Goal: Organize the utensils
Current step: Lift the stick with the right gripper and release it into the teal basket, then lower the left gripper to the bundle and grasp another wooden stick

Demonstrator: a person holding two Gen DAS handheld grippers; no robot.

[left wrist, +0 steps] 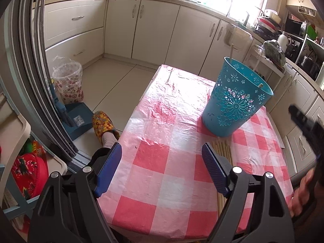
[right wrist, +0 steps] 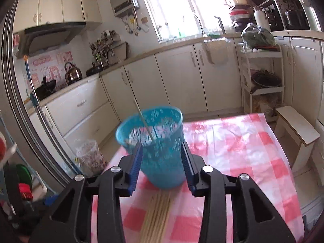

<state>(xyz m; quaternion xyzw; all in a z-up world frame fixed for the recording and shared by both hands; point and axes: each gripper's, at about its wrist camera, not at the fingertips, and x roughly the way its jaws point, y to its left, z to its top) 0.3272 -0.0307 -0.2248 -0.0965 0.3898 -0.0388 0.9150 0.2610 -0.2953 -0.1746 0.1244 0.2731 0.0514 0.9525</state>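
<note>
a: what's the blue basket [left wrist: 235,103] like?

b: a turquoise plastic bin with cut-out flower patterns, upright on the red-and-white checked cloth, wider at the rim than the base. in the left wrist view it sits toward two o'clock.

a: anything in it?

b: one pale chopstick [right wrist: 142,118], leaning, its top poking over the rim toward eleven o'clock in the right wrist view.

a: and the other chopsticks [right wrist: 157,214]?

b: a flat row of pale wooden sticks lying side by side on the cloth, at six o'clock from the basket, their far ends right by its base.
</note>
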